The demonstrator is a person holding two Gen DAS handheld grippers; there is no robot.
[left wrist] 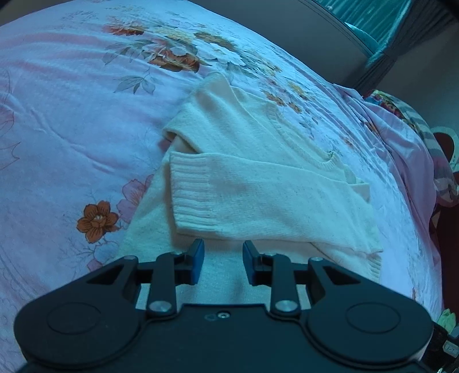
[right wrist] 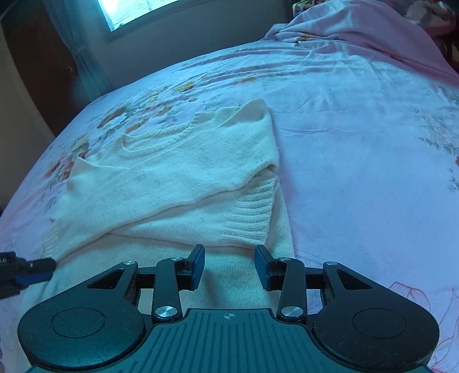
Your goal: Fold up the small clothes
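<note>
- A cream knitted sweater lies flat on the bed, on a pink floral sheet, toward the near edge of the bed.
- Both sleeves are folded across the sweater's body; the ribbed cuff of the upper sleeve lies just ahead of the tongs, and the ribbed neckline points toward the far edge.
- The left tongs stand narrowly parted over the sweater's lower body, nothing between the blue pads; whether the tips touch the knit cannot be told.
- The right tongs are parted a little wider, also empty, poised over the same lower part of the sweater, close to its right edge.
- Both tongs point steeply down toward the bed; in the right wrist view the left tongs' tip shows at the left border, beside the sweater's left side.
- Past the far edge of the bed are a curtain and a bright window.
</note>
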